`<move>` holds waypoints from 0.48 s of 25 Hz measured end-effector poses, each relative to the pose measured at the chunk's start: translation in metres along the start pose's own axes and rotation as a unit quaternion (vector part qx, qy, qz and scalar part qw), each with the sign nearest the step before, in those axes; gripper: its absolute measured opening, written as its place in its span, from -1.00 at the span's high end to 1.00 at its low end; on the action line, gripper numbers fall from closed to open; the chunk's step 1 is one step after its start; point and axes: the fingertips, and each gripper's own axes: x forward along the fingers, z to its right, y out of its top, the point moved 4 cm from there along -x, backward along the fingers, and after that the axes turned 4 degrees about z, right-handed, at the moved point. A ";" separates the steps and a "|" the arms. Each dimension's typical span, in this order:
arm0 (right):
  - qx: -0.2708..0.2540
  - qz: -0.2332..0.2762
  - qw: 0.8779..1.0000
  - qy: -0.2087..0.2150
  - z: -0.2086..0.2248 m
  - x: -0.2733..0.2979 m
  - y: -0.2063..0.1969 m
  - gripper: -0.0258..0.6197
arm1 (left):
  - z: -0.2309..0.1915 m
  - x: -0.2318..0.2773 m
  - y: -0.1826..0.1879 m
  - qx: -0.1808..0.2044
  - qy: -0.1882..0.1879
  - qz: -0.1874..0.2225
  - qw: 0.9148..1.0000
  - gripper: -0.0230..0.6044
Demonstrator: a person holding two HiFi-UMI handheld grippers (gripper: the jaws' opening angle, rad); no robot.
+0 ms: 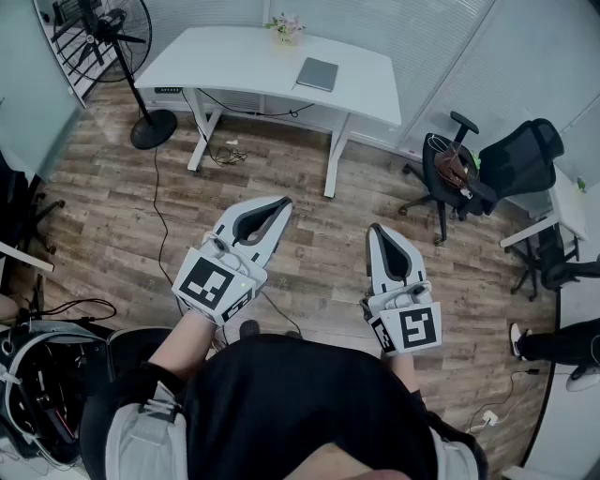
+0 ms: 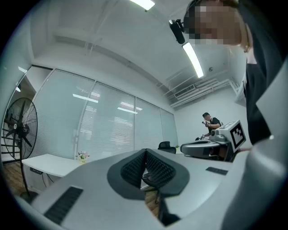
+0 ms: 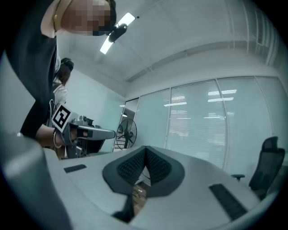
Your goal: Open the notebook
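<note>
A closed grey notebook [image 1: 317,73] lies flat on the white desk [image 1: 234,61] across the room, far ahead of both grippers. My left gripper [image 1: 281,202] is held over the wooden floor at waist height, its jaws touching at the tips with nothing between them. My right gripper [image 1: 378,229] hangs beside it, also shut and empty. In the left gripper view the left gripper [image 2: 145,151] has its pads pressed together, with the right gripper's marker cube [image 2: 237,133] off to the right. The right gripper view shows the right gripper [image 3: 145,148] closed as well. The notebook is not visible in either gripper view.
A small flower pot [image 1: 286,28] stands at the desk's back edge. A standing fan [image 1: 131,56] is left of the desk, with cables [image 1: 230,153] on the floor under it. Black office chairs [image 1: 469,173] stand at the right. Another person [image 2: 210,123] stands far off.
</note>
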 end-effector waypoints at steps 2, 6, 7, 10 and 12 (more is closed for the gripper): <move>-0.007 0.009 1.000 -0.006 -0.003 0.006 -0.001 0.91 | -0.007 0.002 0.000 0.010 -0.003 0.008 1.000 0.89; 0.000 0.007 1.000 -0.008 -0.011 0.002 -0.006 0.91 | -0.011 -0.008 -0.004 0.003 0.009 0.024 1.000 0.89; 0.005 0.009 1.000 -0.008 -0.013 0.003 -0.007 0.91 | -0.015 -0.010 -0.001 0.008 0.012 0.029 0.999 0.89; 0.030 0.019 0.999 -0.010 -0.013 0.008 -0.005 0.91 | -0.024 -0.016 0.011 0.025 0.024 0.036 0.999 0.89; 0.041 0.022 0.999 -0.016 -0.012 0.007 -0.003 0.91 | -0.025 -0.021 0.010 0.025 0.025 0.031 0.999 0.89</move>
